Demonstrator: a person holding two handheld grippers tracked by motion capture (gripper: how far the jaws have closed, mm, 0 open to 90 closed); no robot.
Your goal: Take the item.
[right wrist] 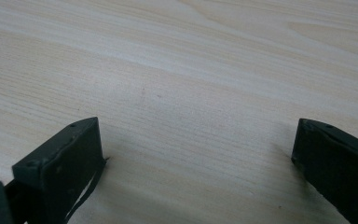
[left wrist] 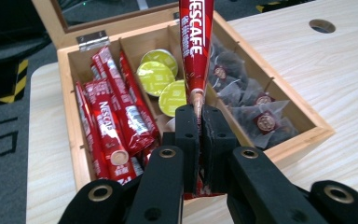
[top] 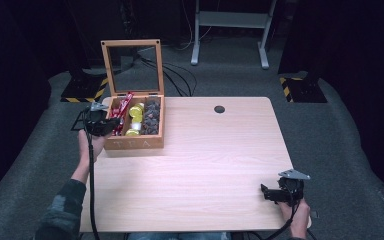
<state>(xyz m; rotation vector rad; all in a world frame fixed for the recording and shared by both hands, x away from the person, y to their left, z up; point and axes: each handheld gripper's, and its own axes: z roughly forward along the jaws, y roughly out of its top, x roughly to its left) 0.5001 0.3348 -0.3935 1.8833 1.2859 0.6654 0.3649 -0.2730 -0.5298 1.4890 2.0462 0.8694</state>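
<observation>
1. The left gripper (left wrist: 199, 122) pinches a red Nescafe stick (left wrist: 195, 51) by its end, above the open tea box (left wrist: 279, 149).
2. The box sits at the table's (top: 205, 165) ten o'clock.
3. The right gripper (right wrist: 196, 154) rests wide open, apparently empty, at five o'clock.

Wooden tea box (top: 132, 142) blocks worktop (top: 205, 160) at 10 o'clock; raised lid (top: 131, 67) bars approach from 12. Open wood spreads centre to 3 o'clock. Right gripper (top: 266, 192) occupies 5 o'clock corner.
</observation>
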